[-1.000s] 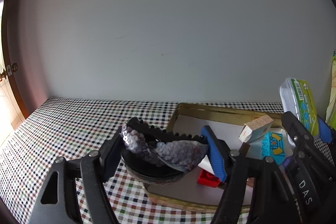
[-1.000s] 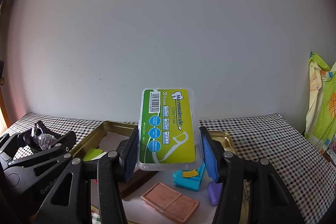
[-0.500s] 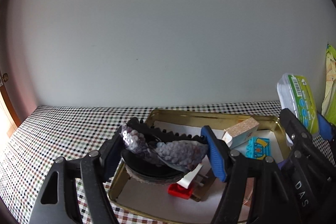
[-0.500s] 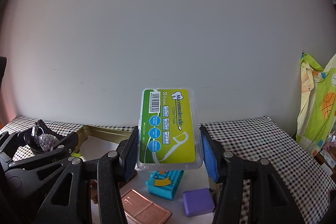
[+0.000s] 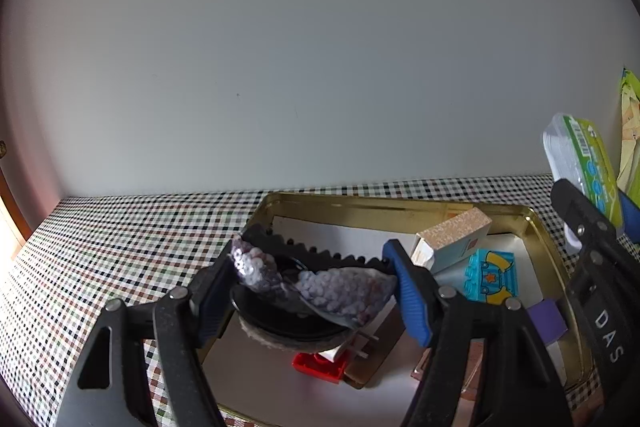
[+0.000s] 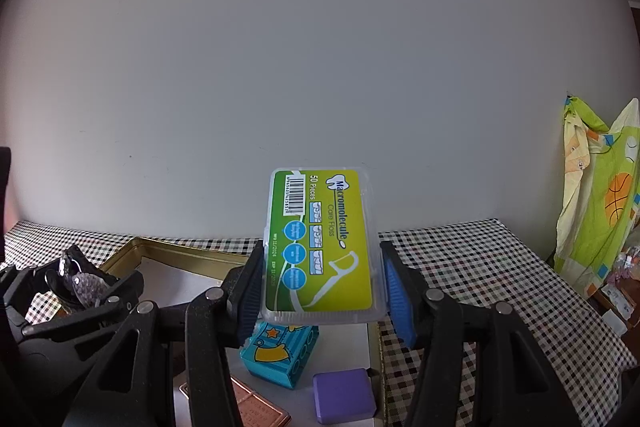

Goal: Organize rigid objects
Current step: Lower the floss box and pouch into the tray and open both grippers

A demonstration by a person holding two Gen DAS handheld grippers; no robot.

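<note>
My left gripper [image 5: 312, 283] is shut on a black hair clip with a sequined silver bow [image 5: 320, 287] and holds it above the left part of the gold metal tray [image 5: 360, 203]. My right gripper [image 6: 320, 283] is shut on a clear floss-pick box with a green label [image 6: 320, 243], held upright above the tray's right part [image 6: 180, 251]. The floss box also shows at the right edge of the left wrist view [image 5: 580, 163]. The left gripper with the clip shows at the left of the right wrist view [image 6: 80, 283].
In the tray lie a teal toy block [image 5: 492, 277], a tan-topped small box [image 5: 452, 239], a red brick [image 5: 320, 365], a purple block [image 6: 344, 397] and a copper-coloured tablet [image 6: 256, 411]. The table has a checked cloth [image 5: 120, 239]. A wall stands behind. Colourful fabric [image 6: 596, 195] hangs at right.
Both views have shifted right across the tray, so more of the tray and its right rim now show. Both grippers keep their hold.
</note>
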